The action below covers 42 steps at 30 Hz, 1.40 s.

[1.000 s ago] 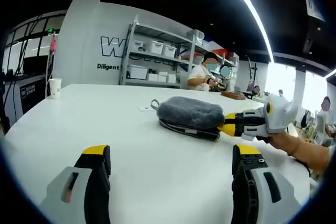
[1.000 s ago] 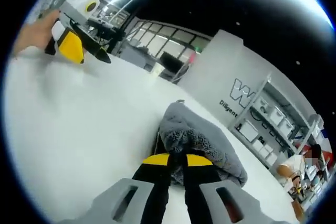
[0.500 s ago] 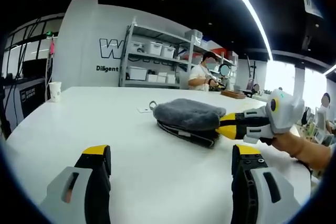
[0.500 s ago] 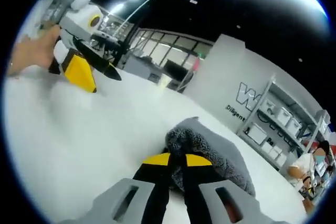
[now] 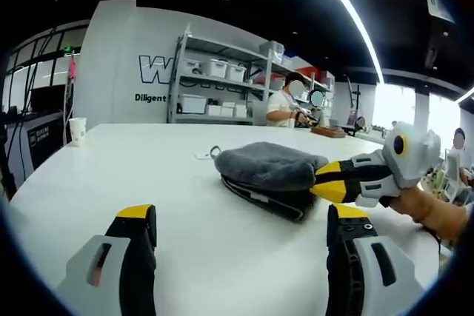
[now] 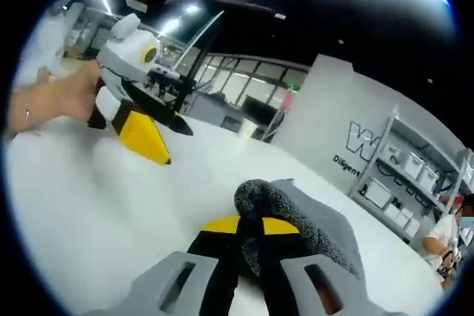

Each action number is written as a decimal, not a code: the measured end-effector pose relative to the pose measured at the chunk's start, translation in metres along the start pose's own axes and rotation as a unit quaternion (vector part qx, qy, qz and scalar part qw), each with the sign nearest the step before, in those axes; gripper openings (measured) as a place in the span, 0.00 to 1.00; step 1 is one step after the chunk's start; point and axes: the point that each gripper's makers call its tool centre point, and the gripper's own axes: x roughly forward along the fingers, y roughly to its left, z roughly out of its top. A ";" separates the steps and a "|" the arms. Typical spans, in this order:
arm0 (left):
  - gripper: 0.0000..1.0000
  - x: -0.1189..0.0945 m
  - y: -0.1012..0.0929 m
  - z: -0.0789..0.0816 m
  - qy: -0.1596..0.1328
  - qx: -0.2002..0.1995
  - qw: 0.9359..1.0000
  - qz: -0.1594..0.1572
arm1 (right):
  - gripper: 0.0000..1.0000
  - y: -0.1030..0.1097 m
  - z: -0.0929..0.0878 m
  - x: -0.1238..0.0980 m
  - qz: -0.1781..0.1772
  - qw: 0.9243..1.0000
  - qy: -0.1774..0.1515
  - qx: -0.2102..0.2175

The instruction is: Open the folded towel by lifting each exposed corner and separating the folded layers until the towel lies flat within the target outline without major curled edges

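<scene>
A folded grey towel (image 5: 268, 169) lies on the white table (image 5: 185, 205), its top layer raised at the right end. My right gripper (image 5: 324, 181) comes in from the right, shut on that top layer. In the right gripper view the same gripper (image 6: 250, 225) pinches the fuzzy grey towel (image 6: 304, 216) between its yellow-tipped jaws. My left gripper (image 5: 241, 220) stands open low over the table, well short of the towel, with nothing between its jaws. It shows again as the left gripper (image 6: 144, 138) at the upper left of the right gripper view, held by a hand (image 6: 52, 101).
A paper cup (image 5: 77, 129) stands at the table's far left edge. Behind the table are shelves with white bins (image 5: 215, 86) and a seated person (image 5: 285, 109). A small white tag (image 5: 200, 156) lies beside the towel.
My right gripper has lifted the towel's top layer slightly and drawn it toward the right; the fold bulges higher at that end. The left gripper has stayed open and in place.
</scene>
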 end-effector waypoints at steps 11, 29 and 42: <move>0.92 -0.002 0.003 0.001 -0.002 -0.004 1.000 0.001 | 0.02 0.020 0.005 -0.002 0.034 0.999 -0.004 0.013; 0.92 -0.004 0.008 0.000 -0.002 -0.012 1.000 0.008 | 0.00 0.018 0.038 -0.028 0.028 0.998 -0.062 0.014; 0.92 -0.003 0.007 0.001 -0.002 -0.011 1.000 0.007 | 0.18 -0.001 0.017 -0.012 -0.037 0.994 -0.006 -0.104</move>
